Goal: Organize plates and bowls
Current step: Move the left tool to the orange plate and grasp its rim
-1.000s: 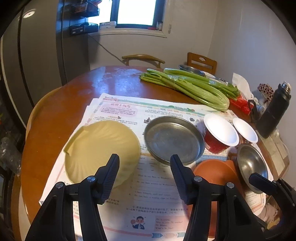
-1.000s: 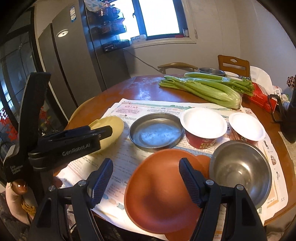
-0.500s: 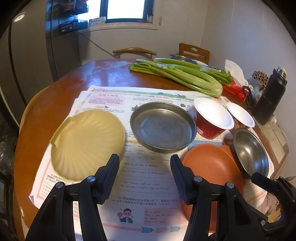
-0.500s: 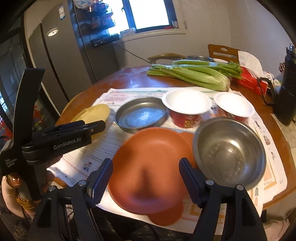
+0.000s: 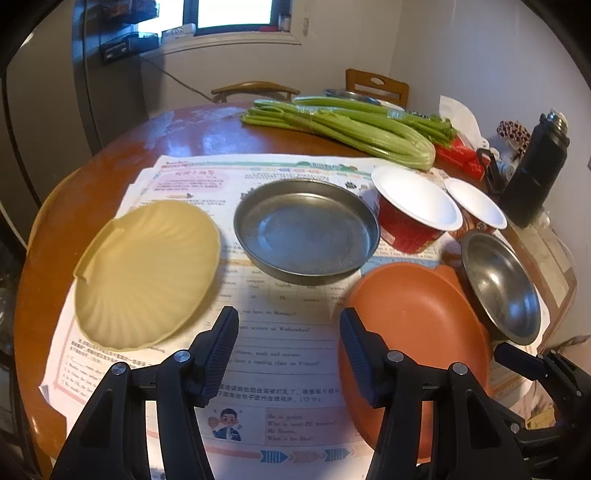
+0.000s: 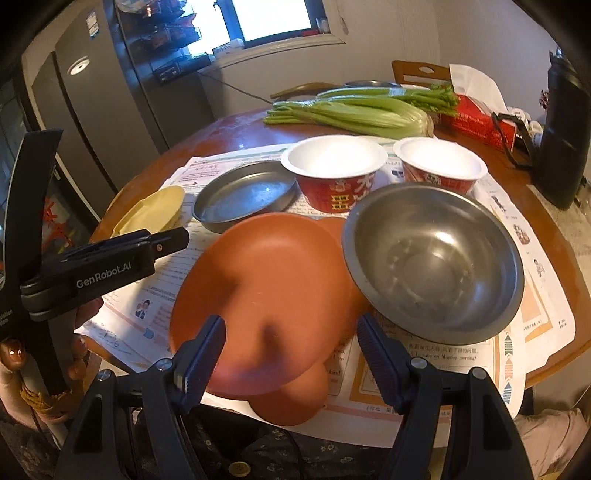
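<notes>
Fingers of the right gripper point(image 6: 290, 354) stand apart and hold nothing, their tips poised over the near edge of an orange plate point(image 6: 266, 302). It overlaps a second orange plate point(image 6: 295, 398) that juts toward the viewer. Just right of the right finger sits a steel bowl point(image 6: 432, 258). Beyond the fingertips stand two red paper bowls, one larger point(image 6: 334, 171), one smaller point(image 6: 439, 166). A round steel pan point(image 6: 243, 195) lies beyond the left finger.

Jaws of the left gripper point(image 5: 289, 354) also gape, holding nothing, above printed paper sheets point(image 5: 280, 354). A yellow shell-shaped plate point(image 5: 147, 273) lies just past its left finger, the steel pan ahead between the fingers, the orange plate at its right finger.

All the dishes rest on the paper, spread over a round wooden table point(image 5: 122, 147). Farther off lie celery stalks point(image 5: 343, 125), a red tissue box point(image 6: 476, 122) and a black flask point(image 5: 535, 170). Wooden chairs point(image 5: 376, 83), a dark refrigerator point(image 6: 103, 92) and a bright window point(image 6: 273, 18) close the room.
</notes>
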The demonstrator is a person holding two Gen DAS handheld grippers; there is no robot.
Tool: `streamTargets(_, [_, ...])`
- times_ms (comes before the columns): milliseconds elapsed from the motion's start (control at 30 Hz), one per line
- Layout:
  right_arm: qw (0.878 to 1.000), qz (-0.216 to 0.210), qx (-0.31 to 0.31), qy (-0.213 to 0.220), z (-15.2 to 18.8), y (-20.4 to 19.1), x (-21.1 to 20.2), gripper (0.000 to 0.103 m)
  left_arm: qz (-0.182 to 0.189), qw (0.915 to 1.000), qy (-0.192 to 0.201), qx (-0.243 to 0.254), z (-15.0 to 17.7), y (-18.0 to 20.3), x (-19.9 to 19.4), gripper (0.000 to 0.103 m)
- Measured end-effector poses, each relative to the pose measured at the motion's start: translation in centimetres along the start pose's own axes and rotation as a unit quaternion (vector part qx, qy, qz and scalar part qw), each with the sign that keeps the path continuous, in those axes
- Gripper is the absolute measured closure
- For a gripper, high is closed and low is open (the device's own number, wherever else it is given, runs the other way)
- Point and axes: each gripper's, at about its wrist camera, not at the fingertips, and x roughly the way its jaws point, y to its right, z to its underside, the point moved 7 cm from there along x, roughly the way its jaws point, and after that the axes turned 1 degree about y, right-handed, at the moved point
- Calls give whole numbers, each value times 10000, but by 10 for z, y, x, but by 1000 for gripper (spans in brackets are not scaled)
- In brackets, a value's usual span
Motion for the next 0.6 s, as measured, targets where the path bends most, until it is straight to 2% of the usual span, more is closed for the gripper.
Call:
streamTargets(333, [9996,196,152,-95,0,18,23,30,93,9997,-190,121,10,16,18,44])
streamTargets(600, [9999,133,-78,-64,-2,7,32,30,160,9990,-359,234,21,28,30,44])
